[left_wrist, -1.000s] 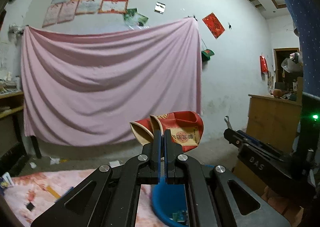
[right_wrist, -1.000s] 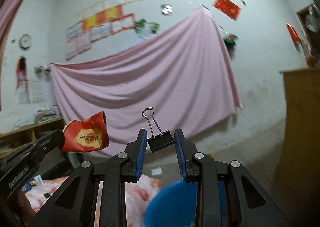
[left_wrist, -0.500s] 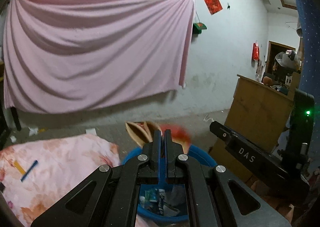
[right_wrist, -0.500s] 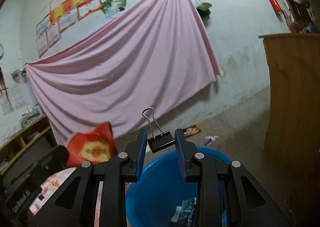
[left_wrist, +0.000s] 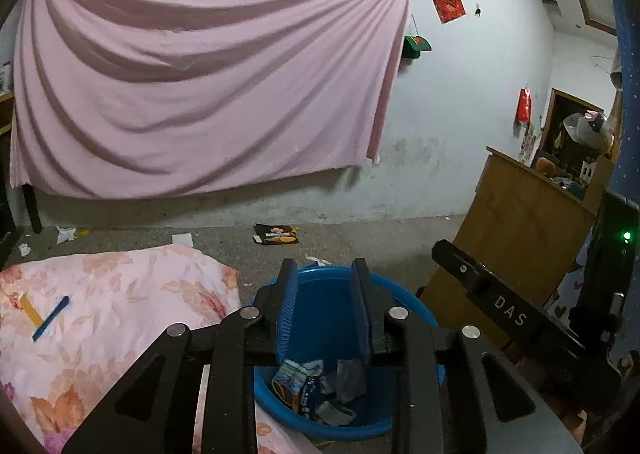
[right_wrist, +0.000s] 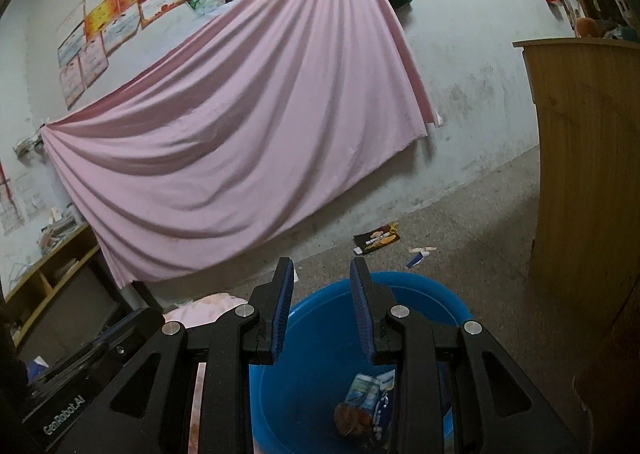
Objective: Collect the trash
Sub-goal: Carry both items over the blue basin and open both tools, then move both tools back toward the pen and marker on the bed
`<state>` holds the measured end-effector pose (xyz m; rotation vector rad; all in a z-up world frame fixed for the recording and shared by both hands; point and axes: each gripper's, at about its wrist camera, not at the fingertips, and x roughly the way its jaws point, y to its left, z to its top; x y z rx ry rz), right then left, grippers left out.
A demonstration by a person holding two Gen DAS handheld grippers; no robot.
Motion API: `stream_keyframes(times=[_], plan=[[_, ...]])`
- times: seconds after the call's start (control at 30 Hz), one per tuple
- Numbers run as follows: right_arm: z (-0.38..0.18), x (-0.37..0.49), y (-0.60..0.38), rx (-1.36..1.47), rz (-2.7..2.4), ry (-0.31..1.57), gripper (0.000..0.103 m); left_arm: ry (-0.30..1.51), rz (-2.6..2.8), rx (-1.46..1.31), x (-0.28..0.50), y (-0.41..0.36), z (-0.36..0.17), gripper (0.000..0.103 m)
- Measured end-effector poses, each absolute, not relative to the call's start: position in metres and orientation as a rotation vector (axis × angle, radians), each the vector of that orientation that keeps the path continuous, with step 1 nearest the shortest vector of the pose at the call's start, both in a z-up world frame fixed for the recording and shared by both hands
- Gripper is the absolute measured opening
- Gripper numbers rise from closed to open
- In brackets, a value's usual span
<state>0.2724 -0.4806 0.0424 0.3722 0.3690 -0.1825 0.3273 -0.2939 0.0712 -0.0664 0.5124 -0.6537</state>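
1. Blue basin: serves as the trash bin, on the floor just beside the bed; crumpled wrappers lie at its bottom. A reddish lump among them, seen from the right wrist, may be another wrapper; too dim to tell.
2. Left gripper: over the basin, jaws just parted, nothing between the pads.
3. Right gripper: also over the basin, jaws apart and empty.
4. Step in hand, judged: drop done; next pick-up pending. Advice: lift both grippers clear of the rim before swinging away, then spread the jaws wider than the next scrap.
5. Remaining litter: dark snack packet on the concrete floor beyond the basin; small scraps near it; white paper bits by the wall.
6. Floral bedspread: carries a blue stick.
7. Room: pink sheet hung on the white wall; wooden cabinet at right.
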Motion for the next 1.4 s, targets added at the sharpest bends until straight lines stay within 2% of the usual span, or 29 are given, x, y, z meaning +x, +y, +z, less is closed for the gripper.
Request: stream_keyframes(times=[0.37,0.47,0.53,0.77,0.8,0.83,0.93,1.0,1.1,1.4], plan=[[0.05,0.277,-0.469,0.333,-0.167,0.351,0.028,0.482,-0.577,-0.065,0.326,-0.262,0.083,0.023],[0.052,0.278,-0.462,0.315,-0.157,0.337,0.028,0.461,-0.543,-0.072,0.324,-0.244,0.088,0.034],[0.055,0.279,-0.455,0.299,-0.147,0.322,0.039,0.442,-0.51,-0.088,0.323,-0.229,0.09,0.039],[0.063,0.284,-0.42,0.232,-0.106,0.26,0.054,0.353,-0.35,-0.126,0.316,-0.165,0.095,0.059],[0.064,0.285,-0.414,0.218,-0.101,0.248,0.062,0.339,-0.329,-0.128,0.314,-0.156,0.095,0.066],[0.065,0.286,-0.409,0.212,-0.097,0.239,0.072,0.325,-0.307,-0.13,0.312,-0.147,0.094,0.078],[0.068,0.287,-0.392,0.19,-0.075,0.204,0.081,0.263,-0.239,-0.158,0.302,-0.117,0.092,0.099],[0.07,0.288,-0.381,0.178,-0.06,0.186,0.087,0.231,-0.205,-0.181,0.298,-0.1,0.088,0.101],[0.071,0.289,-0.365,0.167,-0.042,0.152,0.103,0.208,-0.129,-0.175,0.292,-0.075,0.084,0.101],[0.072,0.286,-0.32,0.146,0.023,0.054,0.103,0.155,0.016,-0.167,0.275,-0.009,0.074,0.101]])
